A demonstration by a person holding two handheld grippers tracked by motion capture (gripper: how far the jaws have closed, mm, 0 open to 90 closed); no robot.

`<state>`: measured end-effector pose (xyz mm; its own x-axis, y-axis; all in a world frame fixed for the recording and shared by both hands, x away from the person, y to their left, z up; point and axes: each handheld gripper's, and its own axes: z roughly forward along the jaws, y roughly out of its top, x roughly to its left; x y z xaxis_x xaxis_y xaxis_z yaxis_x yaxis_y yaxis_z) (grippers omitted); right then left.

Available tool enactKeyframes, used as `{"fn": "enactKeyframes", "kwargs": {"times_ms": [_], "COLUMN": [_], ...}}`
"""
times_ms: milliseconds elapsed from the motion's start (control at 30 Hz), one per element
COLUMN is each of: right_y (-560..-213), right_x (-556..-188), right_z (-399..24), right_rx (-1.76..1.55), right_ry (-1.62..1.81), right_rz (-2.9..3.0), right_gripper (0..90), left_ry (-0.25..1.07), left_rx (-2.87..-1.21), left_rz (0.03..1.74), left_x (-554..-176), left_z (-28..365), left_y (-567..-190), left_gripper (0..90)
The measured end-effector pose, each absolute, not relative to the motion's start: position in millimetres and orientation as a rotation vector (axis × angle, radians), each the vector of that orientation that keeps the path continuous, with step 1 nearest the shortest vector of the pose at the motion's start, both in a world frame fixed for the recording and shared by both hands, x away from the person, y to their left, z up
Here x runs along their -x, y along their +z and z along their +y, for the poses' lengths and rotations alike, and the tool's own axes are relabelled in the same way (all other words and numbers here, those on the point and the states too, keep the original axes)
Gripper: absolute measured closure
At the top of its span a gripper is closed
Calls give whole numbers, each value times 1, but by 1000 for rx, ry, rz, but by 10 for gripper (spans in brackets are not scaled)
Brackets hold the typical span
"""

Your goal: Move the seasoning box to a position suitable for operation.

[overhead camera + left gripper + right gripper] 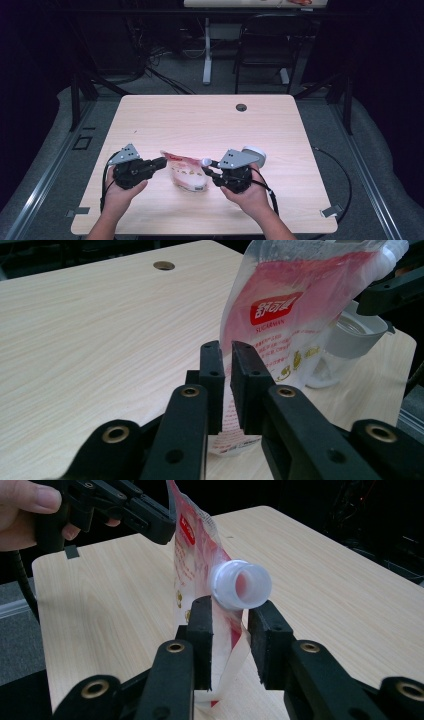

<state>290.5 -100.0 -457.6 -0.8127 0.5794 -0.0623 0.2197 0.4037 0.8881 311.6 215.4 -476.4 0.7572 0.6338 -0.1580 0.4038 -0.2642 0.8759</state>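
Between my two tools stands the pouch [187,172], a red and clear refill bag with a white spout [241,585], upright on the table [210,120].

Left tool [226,371]: jaws brought close together on the pouch's side seam, the film pinched between the pads. I judge this a firm grip. It serves as the anchor.

Right tool [231,642]: jaws at a middling gap, one on each side of the film just under the spout. The near pad seems to touch the film; the far pad stands apart from it. I do not count this as a grip yet. The spout sits just above and between the jaw tips, its mouth turned toward this tool's camera. It looks uncapped, though I cannot be sure at this angle.

Step in hand, by my judgement: securing the pouch with both tools, left side done, right side closing in at the neck. A grey-white cup [356,335] stands just behind the pouch, beyond the right tool. The next move calls for the right jaws to close squarely on the neck below the spout without crushing the film, so the pouch can be lifted.

Pose: both hands come in low and level from my side, tools pointing inward at each other across the pouch, forearms angled like a shallow V.
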Motion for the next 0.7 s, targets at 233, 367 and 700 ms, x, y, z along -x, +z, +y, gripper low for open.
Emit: {"fn": "enactKeyframes", "kwargs": {"times_ms": [233,367,700], "right_y": [-456,-456,-456], "right_x": [-290,-289,-284], "right_z": [-101,-104,-115], "right_rx": [-691,-699,-706], "right_ry": [1371,1372,1373], "right_rz": [2318,2315,2314], "right_gripper": [736,736,735], "left_ry": [280,298,290], "left_rx": [-1886,-1898,-1919], "left_rz": [791,781,752], "left_x": [-308,-306,-302], "left_z": [216,212,203], "left_y": [-476,-475,-473], "left_gripper": [900,900,900]}}
